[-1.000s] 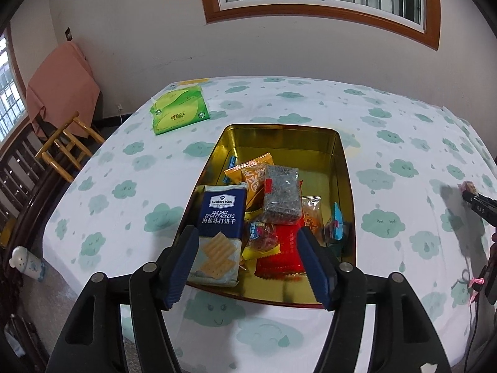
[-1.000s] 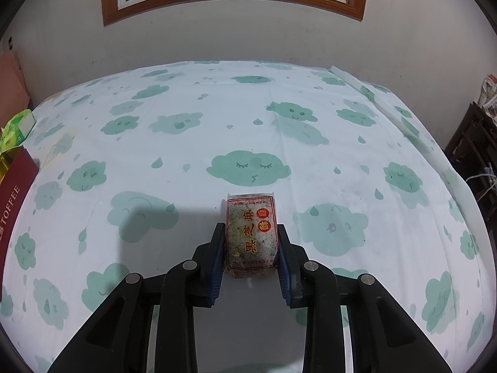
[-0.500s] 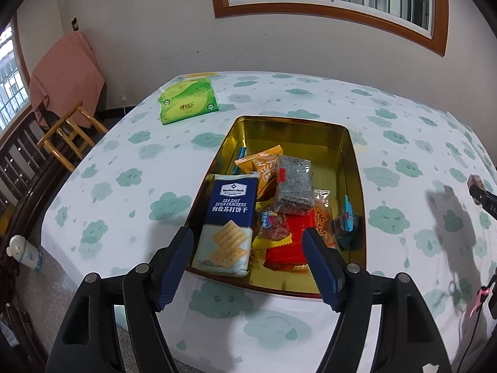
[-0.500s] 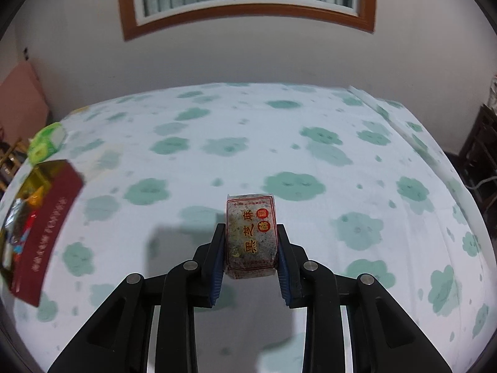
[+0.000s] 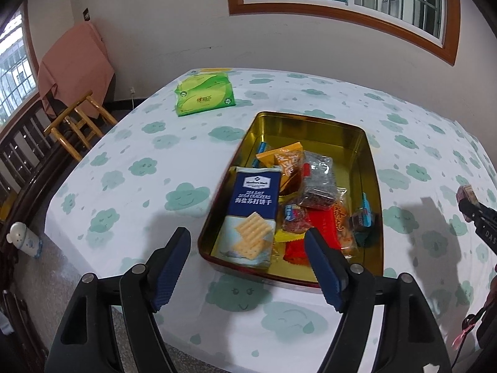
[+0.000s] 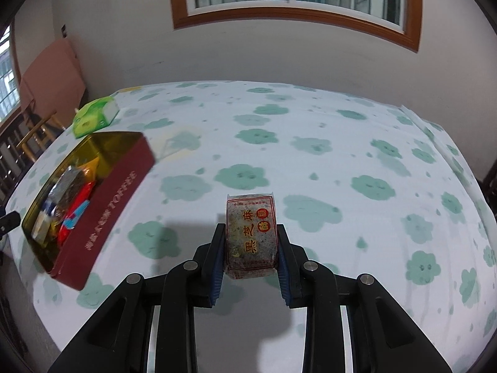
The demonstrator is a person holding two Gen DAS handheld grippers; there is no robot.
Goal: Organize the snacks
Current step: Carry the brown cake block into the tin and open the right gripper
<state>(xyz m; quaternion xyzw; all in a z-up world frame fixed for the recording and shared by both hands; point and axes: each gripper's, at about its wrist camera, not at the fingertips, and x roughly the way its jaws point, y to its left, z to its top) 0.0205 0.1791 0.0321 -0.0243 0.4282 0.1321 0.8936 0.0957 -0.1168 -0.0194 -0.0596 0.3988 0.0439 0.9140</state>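
Right gripper (image 6: 251, 259): we found it clenched on the sesame snack bar (image 6: 251, 237), both blue pads pressed flat against the packet's sides; the packet stood upright between them, lifted clear of the table.
Sesame snack bar: in the left wrist view we saw it only as a small tip (image 5: 466, 193) at 3 o'clock, held above the tablecloth and well apart from the tin.
Left gripper (image 5: 247, 265): we recorded its jaws spread wide and gripping nothing, hovering over the near edge of the table at 6 o'clock of the tin.
Tin (image 5: 371, 168): gold inside, dark red outside with "TOFFEE" lettering; in the right wrist view it lay at 9 o'clock (image 6: 115, 192).
Cracker pack (image 5: 253, 214): blue, lying along the tin's left side.
Other snacks: we noted an orange packet (image 5: 287, 160), a dark speckled bar (image 5: 318, 183) and a red wrapper (image 5: 323, 228) heaped beside the crackers.
Tissue pack (image 5: 205, 98): green, at 11 o'clock beyond the tin.
Tablecloth (image 6: 310, 155): white with green clouds.
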